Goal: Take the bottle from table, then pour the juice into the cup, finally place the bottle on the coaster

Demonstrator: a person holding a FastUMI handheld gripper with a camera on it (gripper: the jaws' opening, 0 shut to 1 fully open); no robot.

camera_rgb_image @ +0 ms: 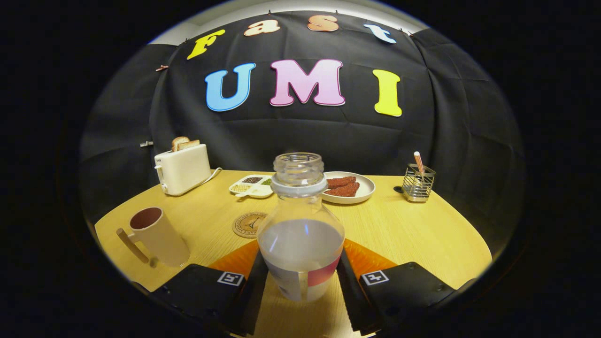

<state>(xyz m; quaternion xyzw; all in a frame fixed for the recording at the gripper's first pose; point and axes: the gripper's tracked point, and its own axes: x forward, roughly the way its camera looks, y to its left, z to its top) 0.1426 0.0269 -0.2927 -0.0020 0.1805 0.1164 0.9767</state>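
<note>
My claw (300,277) is squeezing the open bottle (300,234) from both sides, standing upright, with the coaster (247,224) at eleven o'clock.

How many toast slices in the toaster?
2, side by side in the slots of the toaster beyond the cup. Toast slices poke out on top. Gripper is shut on the bottle.

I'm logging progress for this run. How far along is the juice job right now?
Early stage. In hand: the uncapped bottle stands between the jaws of the gripper, which close in on both sides; whether they press it or it is lifted I cannot tell. Its pale juice is still inside. Left: pouring into the cup nearby, then setting the bottle on the coaster just beyond it.
</note>
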